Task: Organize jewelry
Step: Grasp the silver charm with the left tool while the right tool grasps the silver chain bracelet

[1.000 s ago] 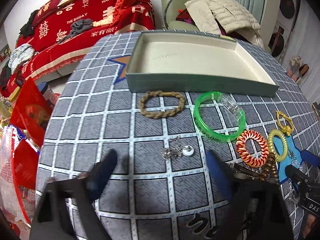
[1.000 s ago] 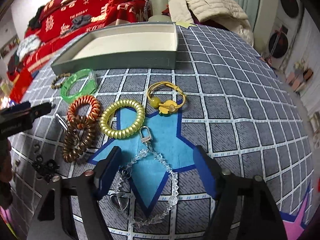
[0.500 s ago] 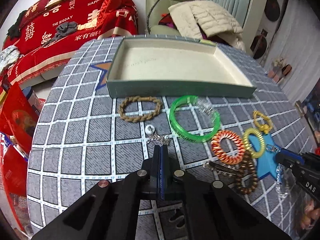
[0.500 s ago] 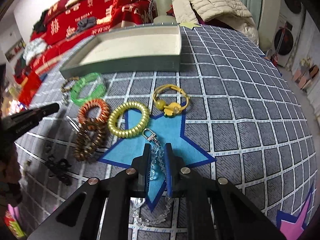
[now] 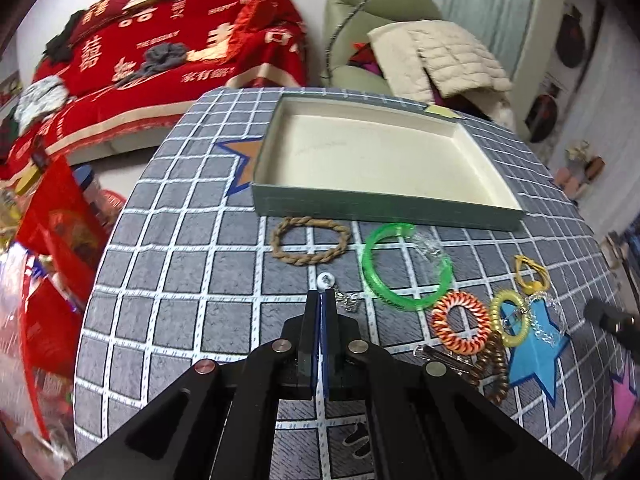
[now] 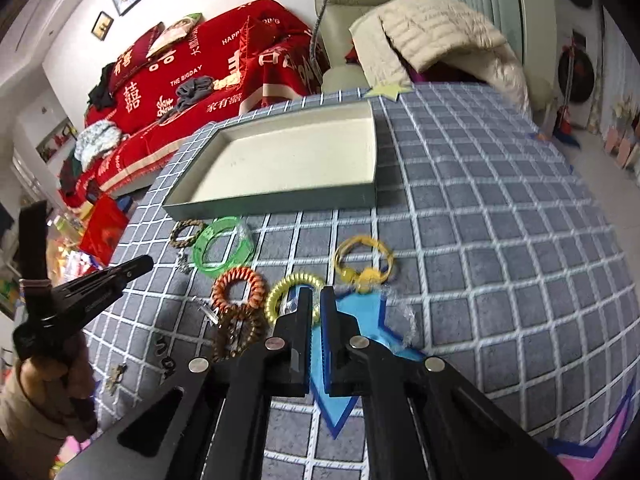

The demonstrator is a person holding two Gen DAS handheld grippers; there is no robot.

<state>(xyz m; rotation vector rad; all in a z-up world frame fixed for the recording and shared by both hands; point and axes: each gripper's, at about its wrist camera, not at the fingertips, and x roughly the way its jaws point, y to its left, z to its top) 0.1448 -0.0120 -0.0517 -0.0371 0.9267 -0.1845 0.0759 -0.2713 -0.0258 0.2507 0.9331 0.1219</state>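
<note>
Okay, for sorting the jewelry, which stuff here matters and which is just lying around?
Belongs to the job:
- tray
- braided bracelet
- green bangle
- orange coil tie
- yellow coil tie
- silver earring
- crystal chain

Just lying about:
- red blanket
- beige jacket

The clear bead chain (image 6: 402, 312) is smeared by blur (right wrist view); its clasp end is hidden behind black jaws.
</note>
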